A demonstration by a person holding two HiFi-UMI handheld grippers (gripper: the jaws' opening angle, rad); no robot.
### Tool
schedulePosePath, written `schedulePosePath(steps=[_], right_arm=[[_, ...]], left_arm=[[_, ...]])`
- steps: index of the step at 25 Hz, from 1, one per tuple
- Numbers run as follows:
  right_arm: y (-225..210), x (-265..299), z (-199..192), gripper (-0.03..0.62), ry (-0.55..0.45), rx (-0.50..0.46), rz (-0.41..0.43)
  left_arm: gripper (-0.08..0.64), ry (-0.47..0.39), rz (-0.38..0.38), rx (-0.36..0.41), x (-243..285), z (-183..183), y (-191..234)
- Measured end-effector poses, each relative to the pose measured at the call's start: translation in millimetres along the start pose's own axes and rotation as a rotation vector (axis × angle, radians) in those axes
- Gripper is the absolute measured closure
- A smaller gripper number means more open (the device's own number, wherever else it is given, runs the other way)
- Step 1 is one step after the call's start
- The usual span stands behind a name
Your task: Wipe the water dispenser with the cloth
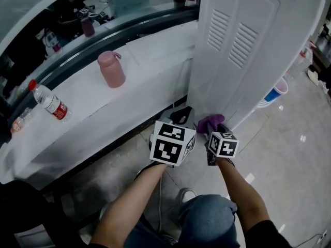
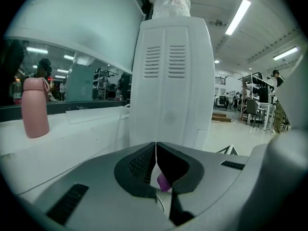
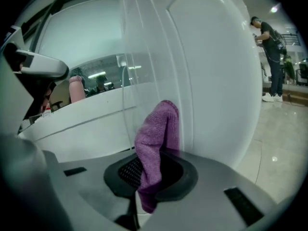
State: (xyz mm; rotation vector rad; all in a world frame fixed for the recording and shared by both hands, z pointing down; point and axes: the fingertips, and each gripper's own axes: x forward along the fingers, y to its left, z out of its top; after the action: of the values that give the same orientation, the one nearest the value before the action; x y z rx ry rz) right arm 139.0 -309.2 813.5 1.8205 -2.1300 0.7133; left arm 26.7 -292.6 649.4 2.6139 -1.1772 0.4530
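Pressing a purple cloth (image 3: 156, 138) against the low end of the white water dispenser (image 1: 248, 45), the right gripper (image 3: 154, 177) is clamping the fabric between its jaws. The cloth's free end is rising out of the jaws and lying against the smooth casing. Just to its left, the left gripper (image 2: 156, 150) is pointing at the same vented panel, its jaws meeting tip to tip and gripping nothing that can be made out. A small purple patch is showing low in the gap behind the tips, and what it belongs to cannot be told. The two grippers are hovering close beside each other above the pale tiled floor (image 1: 289, 154), the person's forearms reaching down toward the foot of the dispenser. A long white counter (image 1: 129, 94) is running alongside the dispenser, carrying a pink bottle (image 1: 111, 68) standing upright, while a clear plastic bottle with a red cap (image 1: 49, 103) is lying on its side farther along, well apart from the pink one. In the right gripper view, a person (image 3: 269, 57) is standing in the background beyond the dispenser
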Motion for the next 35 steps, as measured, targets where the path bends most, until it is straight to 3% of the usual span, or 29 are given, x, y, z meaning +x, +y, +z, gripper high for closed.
schedulePosePath(steps=[11,15,19,27,30,35], right_arm=[[-34,29,-90,0.546,0.189,0.089,-0.085],[-32,29,-91,0.546,0.202,0.083,-0.069],[-3,20,-47,0.546,0.124,0.049,0.027],[86,-18,89,0.546,-0.039,-0.062,0.197],[130,-25,143,0.546,-0.073,-0.135,0.281],[193,-45,226,0.546,-0.130,-0.176,0.392]], left_arm=[[0.532,0.049,0.025,-0.003,3,-25,11],[0.531,0.057,0.035,-0.008,3,-28,15],[0.531,0.047,0.049,-0.027,1,-20,21],[0.531,0.024,0.107,-0.059,-34,33,49],[0.531,0.009,0.174,-0.092,-57,61,76],[0.531,-0.010,0.285,-0.143,-97,109,115]])
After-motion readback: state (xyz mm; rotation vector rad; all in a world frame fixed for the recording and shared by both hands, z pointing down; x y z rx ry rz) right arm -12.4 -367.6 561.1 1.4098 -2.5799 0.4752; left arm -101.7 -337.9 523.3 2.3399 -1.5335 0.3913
